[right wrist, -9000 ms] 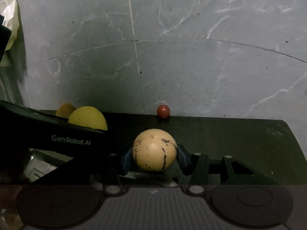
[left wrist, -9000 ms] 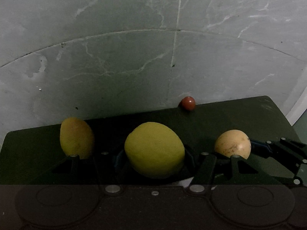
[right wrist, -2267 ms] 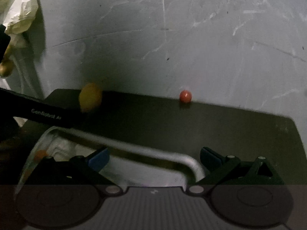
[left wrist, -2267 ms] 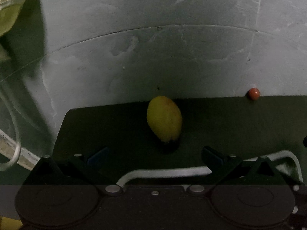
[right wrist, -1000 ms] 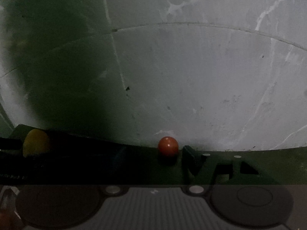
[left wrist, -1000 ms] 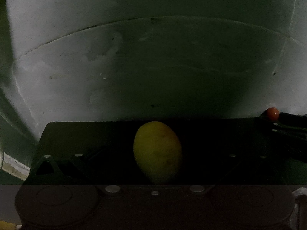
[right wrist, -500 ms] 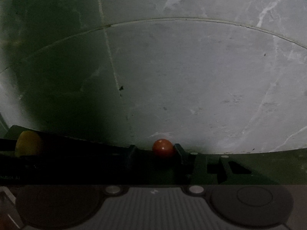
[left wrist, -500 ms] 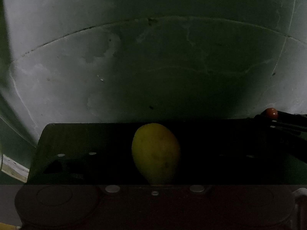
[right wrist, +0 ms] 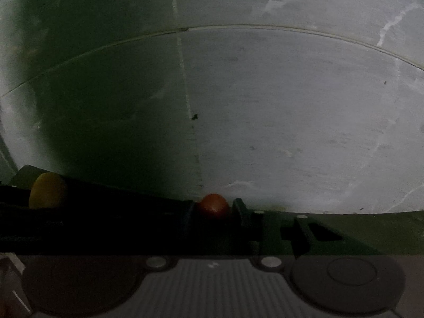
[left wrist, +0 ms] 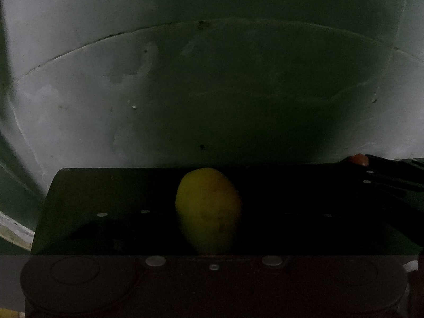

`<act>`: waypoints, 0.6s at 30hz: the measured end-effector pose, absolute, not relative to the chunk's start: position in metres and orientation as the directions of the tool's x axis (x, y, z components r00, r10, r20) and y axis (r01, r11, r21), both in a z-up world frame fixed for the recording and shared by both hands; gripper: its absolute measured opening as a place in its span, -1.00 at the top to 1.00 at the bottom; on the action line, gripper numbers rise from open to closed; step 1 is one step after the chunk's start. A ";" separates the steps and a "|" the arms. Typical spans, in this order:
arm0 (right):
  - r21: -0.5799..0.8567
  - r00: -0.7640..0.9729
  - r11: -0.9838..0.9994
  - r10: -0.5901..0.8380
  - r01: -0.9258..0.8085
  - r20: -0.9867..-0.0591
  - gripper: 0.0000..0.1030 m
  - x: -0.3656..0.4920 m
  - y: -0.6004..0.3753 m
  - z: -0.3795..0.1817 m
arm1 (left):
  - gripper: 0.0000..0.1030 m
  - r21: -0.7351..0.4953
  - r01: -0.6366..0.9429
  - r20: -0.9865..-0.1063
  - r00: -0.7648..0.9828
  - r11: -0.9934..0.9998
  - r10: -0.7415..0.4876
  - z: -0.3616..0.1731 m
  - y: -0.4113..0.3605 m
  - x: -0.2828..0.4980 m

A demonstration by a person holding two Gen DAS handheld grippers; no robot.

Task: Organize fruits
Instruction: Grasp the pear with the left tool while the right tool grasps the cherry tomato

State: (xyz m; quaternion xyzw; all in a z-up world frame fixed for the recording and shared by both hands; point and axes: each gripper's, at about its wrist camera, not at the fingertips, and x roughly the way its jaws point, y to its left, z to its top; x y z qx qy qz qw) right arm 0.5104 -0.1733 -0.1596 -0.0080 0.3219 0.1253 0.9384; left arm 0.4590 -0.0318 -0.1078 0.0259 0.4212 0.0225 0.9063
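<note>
A yellow mango (left wrist: 208, 209) stands on the dark green table top (left wrist: 106, 185), right between the fingers of my left gripper (left wrist: 212, 213). Those fingers are lost in shadow. They sit close on both sides of the mango, and contact cannot be made out. My right gripper (right wrist: 214, 209) is shut on a small red fruit (right wrist: 214, 205) at the table's back edge, against the wall. In the left wrist view the red fruit (left wrist: 357, 159) shows at far right, in the dark right gripper fingers (left wrist: 384, 177). The mango (right wrist: 47, 194) shows at far left in the right wrist view.
A grey marble-tiled wall (right wrist: 291, 106) rises directly behind the table. The dark body of the left gripper (right wrist: 79, 225) crosses the lower left of the right wrist view. A pale curved rim (left wrist: 10, 228) lies past the table's left edge. The scene is dim.
Both grippers dropped their earlier fruits and moved in low. Over the last second the right fingers closed onto the red fruit, and the left fingers narrowed around the mango.
</note>
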 end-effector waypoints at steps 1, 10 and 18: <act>0.065 0.760 0.968 0.233 -0.244 -0.607 0.42 0.510 -0.173 -0.159 | -0.09 0.067 -0.022 -0.761 0.646 0.997 0.066 -0.107 -0.032 0.458; 0.079 0.747 0.962 0.253 -0.260 -0.615 0.49 0.512 -0.184 -0.156 | -0.06 0.039 -0.031 -0.759 0.650 0.999 0.049 -0.105 -0.030 0.455; 0.080 0.734 0.957 0.267 -0.280 -0.625 0.50 0.524 -0.190 -0.156 | -0.06 0.024 -0.034 -0.762 0.647 0.999 0.040 -0.107 -0.026 0.455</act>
